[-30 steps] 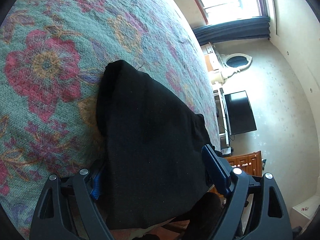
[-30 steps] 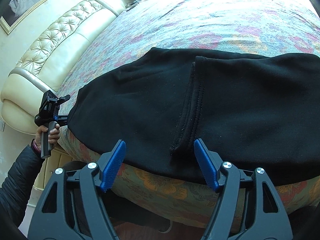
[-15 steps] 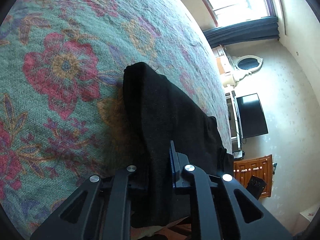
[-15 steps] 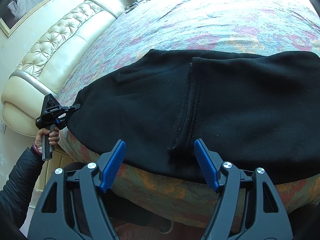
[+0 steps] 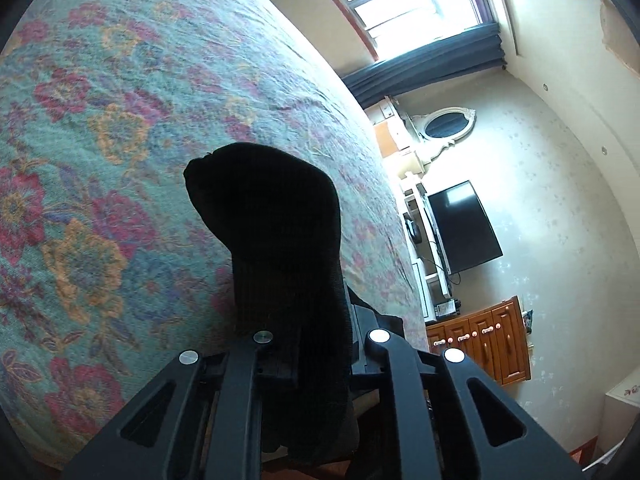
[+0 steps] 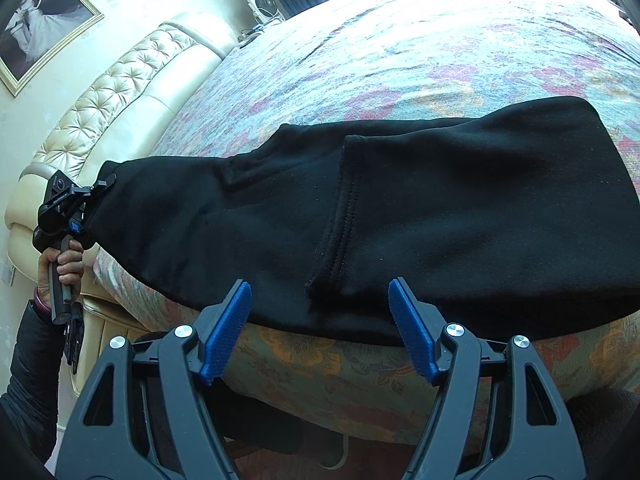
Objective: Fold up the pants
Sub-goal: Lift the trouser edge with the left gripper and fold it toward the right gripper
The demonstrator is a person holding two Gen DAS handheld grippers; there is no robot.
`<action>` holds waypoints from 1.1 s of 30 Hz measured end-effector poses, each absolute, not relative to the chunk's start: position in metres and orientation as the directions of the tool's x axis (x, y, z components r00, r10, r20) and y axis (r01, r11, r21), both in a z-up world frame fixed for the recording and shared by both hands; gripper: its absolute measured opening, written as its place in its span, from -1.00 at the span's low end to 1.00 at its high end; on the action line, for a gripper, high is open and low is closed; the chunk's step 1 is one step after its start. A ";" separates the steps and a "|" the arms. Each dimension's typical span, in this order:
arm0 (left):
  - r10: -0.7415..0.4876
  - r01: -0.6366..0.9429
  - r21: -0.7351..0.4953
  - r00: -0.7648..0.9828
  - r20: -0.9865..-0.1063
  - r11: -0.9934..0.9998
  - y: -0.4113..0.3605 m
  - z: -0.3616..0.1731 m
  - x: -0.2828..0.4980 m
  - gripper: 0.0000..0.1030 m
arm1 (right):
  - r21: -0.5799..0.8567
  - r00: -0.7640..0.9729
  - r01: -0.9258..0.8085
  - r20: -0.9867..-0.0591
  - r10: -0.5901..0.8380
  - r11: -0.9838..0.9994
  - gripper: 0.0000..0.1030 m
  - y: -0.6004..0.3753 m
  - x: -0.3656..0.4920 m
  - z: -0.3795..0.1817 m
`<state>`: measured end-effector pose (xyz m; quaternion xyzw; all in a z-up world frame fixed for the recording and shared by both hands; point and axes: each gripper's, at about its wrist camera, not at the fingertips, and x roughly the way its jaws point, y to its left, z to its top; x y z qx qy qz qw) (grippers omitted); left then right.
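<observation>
Black pants [image 6: 420,216] lie folded across the near edge of a floral bedspread [image 6: 440,52], with a stitched hem [image 6: 340,216] running down their middle. My left gripper [image 5: 320,320] is shut on one end of the pants [image 5: 280,232], which bunches up and rises from the jaws above the bed. From the right wrist view that same gripper [image 6: 86,204] holds the left end lifted off the bed, in a person's hand [image 6: 60,264]. My right gripper [image 6: 320,328] stands open just below the pants' near edge, blue pads [image 6: 228,332] apart, nothing between them.
The bedspread [image 5: 100,120] covers the whole bed. A tufted cream headboard [image 6: 112,96] stands at the left. A wall television [image 5: 464,228], a wooden cabinet [image 5: 484,344], an oval mirror and a bright window [image 5: 408,4] lie beyond the bed's far side.
The left gripper closed on the end of the pants and lifted it, so the cloth now bunches above the bed. The right gripper edged slightly along the bed's edge, still open.
</observation>
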<state>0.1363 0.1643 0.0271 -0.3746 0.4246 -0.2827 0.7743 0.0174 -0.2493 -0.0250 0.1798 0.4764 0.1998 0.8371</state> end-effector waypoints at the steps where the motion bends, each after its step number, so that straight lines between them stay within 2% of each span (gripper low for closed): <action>1: -0.759 0.134 -0.817 0.476 -0.444 0.561 0.154 0.033 0.136 -0.72 | 0.494 0.472 -0.158 -0.723 0.505 0.855 0.38 -0.253 0.015 -0.024; 7: -0.787 0.225 -0.791 0.428 -0.444 0.569 0.082 0.060 0.139 -0.71 | 0.522 0.505 -0.119 -0.700 0.504 0.844 0.38 -0.276 0.005 -0.018; 12: -0.792 0.301 -0.744 0.375 -0.482 0.596 0.013 0.060 0.143 -0.70 | 0.542 0.530 -0.089 -0.685 0.500 0.836 0.38 -0.291 -0.002 -0.016; 18: -0.760 0.330 -0.685 0.306 -0.573 0.649 -0.059 0.023 0.145 -0.70 | 0.571 0.537 -0.060 -0.673 0.509 0.819 0.38 -0.302 -0.003 -0.018; 27: -0.678 0.316 -0.603 0.249 -0.692 0.732 -0.117 -0.038 0.152 -0.66 | 0.583 0.540 -0.035 -0.672 0.506 0.811 0.38 -0.311 -0.005 -0.024; 30: -0.673 0.307 -0.603 0.241 -0.699 0.736 -0.123 -0.050 0.151 -0.34 | 0.587 0.535 -0.029 -0.674 0.509 0.809 0.39 -0.314 -0.006 -0.028; 32: -0.712 0.290 -0.651 0.255 -0.654 0.701 -0.120 -0.050 0.149 0.08 | 0.591 0.533 -0.023 -0.675 0.510 0.807 0.39 -0.317 -0.008 -0.030; 33: -0.737 0.280 -0.682 0.265 -0.622 0.676 -0.116 -0.048 0.147 0.19 | 0.595 0.534 -0.019 -0.674 0.511 0.804 0.38 -0.319 -0.006 -0.030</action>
